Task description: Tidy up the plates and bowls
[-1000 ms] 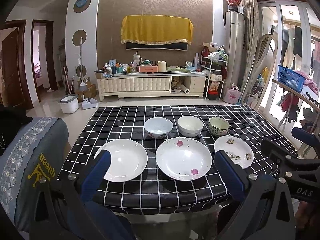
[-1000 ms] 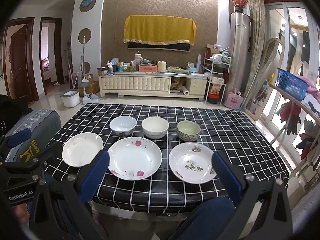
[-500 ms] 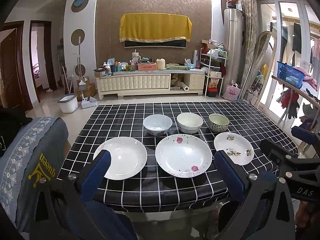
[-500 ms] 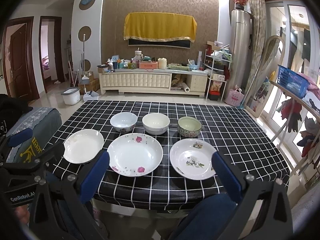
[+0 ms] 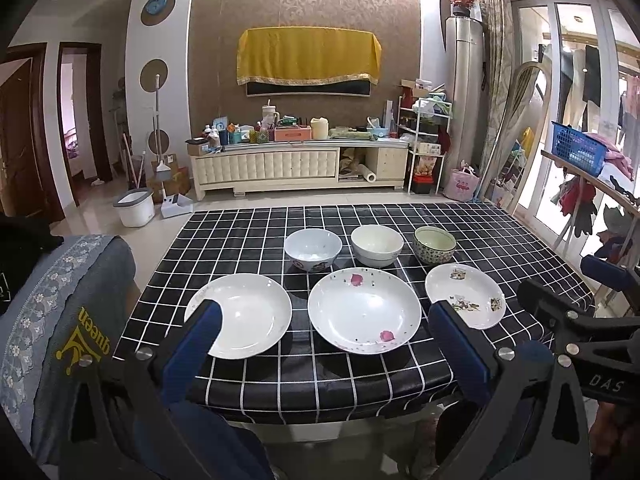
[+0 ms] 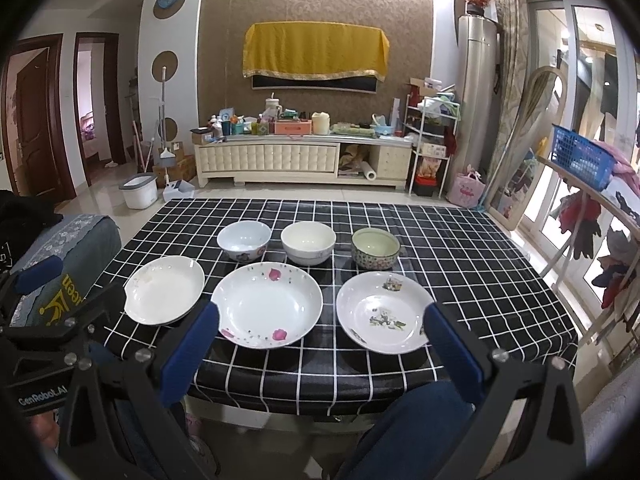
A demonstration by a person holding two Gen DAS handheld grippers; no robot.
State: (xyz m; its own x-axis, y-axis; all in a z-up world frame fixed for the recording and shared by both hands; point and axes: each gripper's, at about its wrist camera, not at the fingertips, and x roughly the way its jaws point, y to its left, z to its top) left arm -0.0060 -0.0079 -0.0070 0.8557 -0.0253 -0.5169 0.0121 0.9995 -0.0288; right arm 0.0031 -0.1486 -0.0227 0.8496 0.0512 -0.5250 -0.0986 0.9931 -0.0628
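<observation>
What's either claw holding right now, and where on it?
Nothing. The left claw and right claw are both open short of the table; all plates and bowls sit untouched.

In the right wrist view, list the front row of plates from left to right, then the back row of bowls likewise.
Plates: plain white plate → rose-petal plate → plate with a printed scene. Bowls: pale blue bowl → cream bowl → green patterned bowl.

A black tablecloth with a white grid covers the table, a grey embroidered chair cover stands at its left, and a yellow cloth drapes the wall-mounted screen.
</observation>
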